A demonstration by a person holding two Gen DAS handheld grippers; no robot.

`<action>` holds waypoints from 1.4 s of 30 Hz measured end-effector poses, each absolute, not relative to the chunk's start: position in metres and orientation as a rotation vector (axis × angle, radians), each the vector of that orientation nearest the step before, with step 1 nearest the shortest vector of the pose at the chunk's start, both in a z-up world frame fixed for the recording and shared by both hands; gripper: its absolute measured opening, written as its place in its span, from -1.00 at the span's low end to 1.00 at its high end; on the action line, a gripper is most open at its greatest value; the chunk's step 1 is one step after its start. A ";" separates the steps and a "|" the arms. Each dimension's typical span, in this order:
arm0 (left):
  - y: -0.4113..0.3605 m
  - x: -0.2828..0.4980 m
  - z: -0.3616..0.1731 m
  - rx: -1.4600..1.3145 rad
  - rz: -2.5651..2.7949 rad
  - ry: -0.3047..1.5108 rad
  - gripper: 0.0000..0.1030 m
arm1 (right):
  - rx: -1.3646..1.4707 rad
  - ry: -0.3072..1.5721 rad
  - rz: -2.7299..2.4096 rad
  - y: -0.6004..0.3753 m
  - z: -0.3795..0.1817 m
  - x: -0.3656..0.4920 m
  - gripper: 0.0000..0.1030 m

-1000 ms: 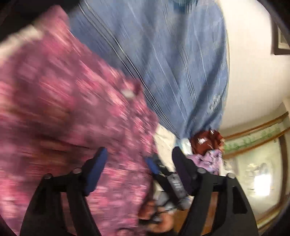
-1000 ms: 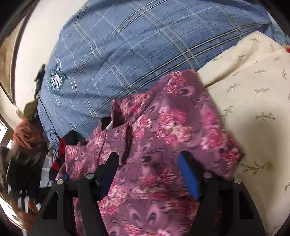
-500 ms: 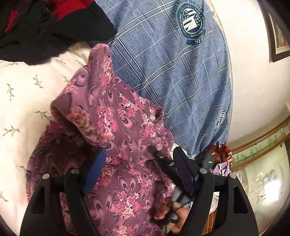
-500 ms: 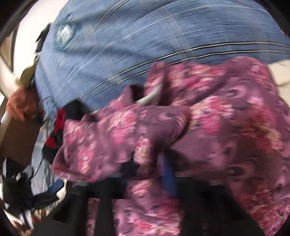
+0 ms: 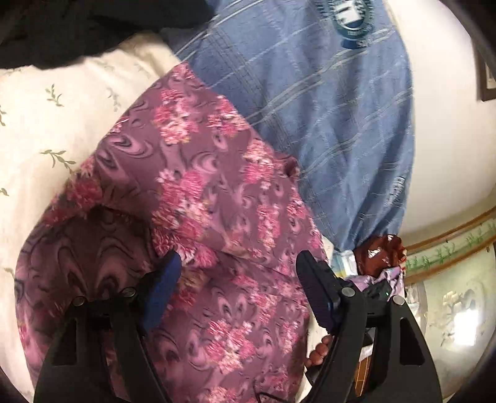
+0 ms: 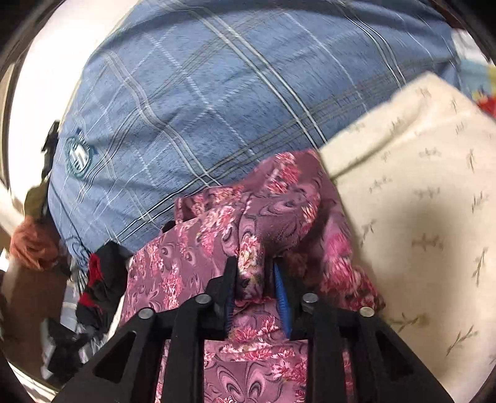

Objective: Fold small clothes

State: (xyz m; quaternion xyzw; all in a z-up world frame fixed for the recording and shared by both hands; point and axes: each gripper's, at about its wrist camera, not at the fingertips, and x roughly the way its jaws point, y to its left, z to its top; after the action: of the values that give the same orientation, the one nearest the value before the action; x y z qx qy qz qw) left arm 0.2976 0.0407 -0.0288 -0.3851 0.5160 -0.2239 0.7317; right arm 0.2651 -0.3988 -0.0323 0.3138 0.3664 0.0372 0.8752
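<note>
A purple garment with pink flowers (image 5: 210,198) lies crumpled on a cream leaf-print sheet (image 5: 62,130). My left gripper (image 5: 238,276) is open just above the garment, with fabric under both fingers. In the right wrist view the same garment (image 6: 192,257) is bunched up, and my right gripper (image 6: 252,272) is shut on a raised fold of it. The garment's lower part runs out of both views under the grippers.
A blue plaid cloth with a round emblem (image 5: 325,102) lies behind the garment, also in the right wrist view (image 6: 201,102). Dark black and red clothes (image 5: 77,28) lie at the far left, and more (image 6: 96,272) hang by the bed edge. A white wall (image 5: 443,139) stands behind.
My right gripper has closed on a fold of the floral garment and gathered it upward. My left gripper stays open and has shifted closer over the garment.
</note>
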 end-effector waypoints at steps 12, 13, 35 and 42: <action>0.073 0.307 -0.028 -0.932 -0.445 1.094 0.28 | 0.506 0.782 -0.031 -0.407 -0.014 0.280 -0.59; 0.079 0.306 -0.027 -0.944 -0.438 1.091 0.28 | 0.505 0.832 -0.053 -0.410 -0.022 0.281 -0.54; 0.094 0.300 -0.001 -0.702 -0.316 1.154 -0.78 | 0.587 0.767 -0.037 -0.438 -0.027 0.245 -0.71; 0.034 0.344 0.025 -0.436 -0.352 1.120 0.30 | 0.580 0.717 0.100 -0.409 -0.011 0.264 -0.42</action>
State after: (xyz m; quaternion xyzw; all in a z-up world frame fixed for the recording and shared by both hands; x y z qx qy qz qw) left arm 0.3442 0.0344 0.0254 -0.2041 0.5243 -0.1645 0.8102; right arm 0.2640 -0.4087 -0.0108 0.2799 0.3459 0.0484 0.8942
